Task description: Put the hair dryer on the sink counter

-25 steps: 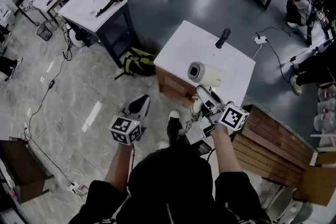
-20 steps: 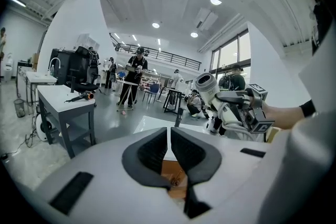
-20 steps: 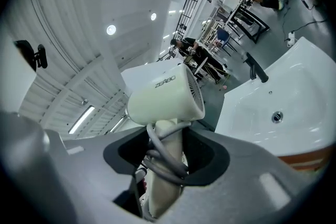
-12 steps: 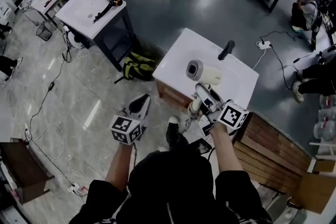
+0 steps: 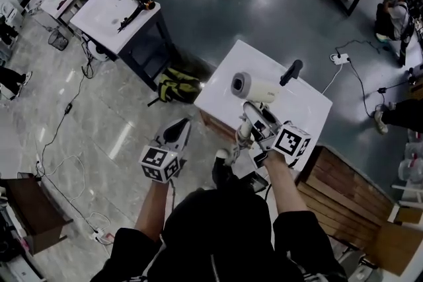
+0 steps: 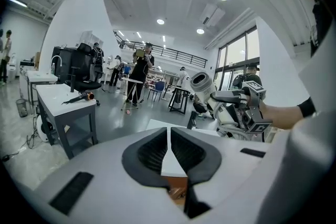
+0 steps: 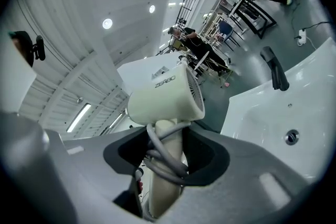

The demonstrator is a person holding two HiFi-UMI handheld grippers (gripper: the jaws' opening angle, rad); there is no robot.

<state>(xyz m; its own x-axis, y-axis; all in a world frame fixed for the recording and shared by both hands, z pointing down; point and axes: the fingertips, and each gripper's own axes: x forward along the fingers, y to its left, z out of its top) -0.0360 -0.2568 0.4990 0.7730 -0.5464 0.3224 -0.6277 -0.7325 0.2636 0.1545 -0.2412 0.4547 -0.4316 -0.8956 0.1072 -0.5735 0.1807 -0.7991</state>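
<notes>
Right gripper (image 5: 247,115) clamps the handle of the cream hair dryer (image 5: 254,87), grey cord looped round the handle between the jaws. Dryer is held up over the near part of the white sink counter (image 5: 221,84), not resting on it. Black faucet (image 5: 291,72) lies further right. Left gripper (image 5: 178,131) hangs left of the counter, jaws together and empty.

- The hair dryer (image 5: 254,87) hangs over the middle of the sink surface (image 5: 241,63).
- The faucet (image 5: 291,72) stands at that surface's far right edge.
- The backpack (image 5: 177,84) lies on the floor against its left side.
- A second table (image 5: 99,16) stands well beyond, to its left.
- The left gripper (image 5: 180,130) is before its near-left corner.
</notes>
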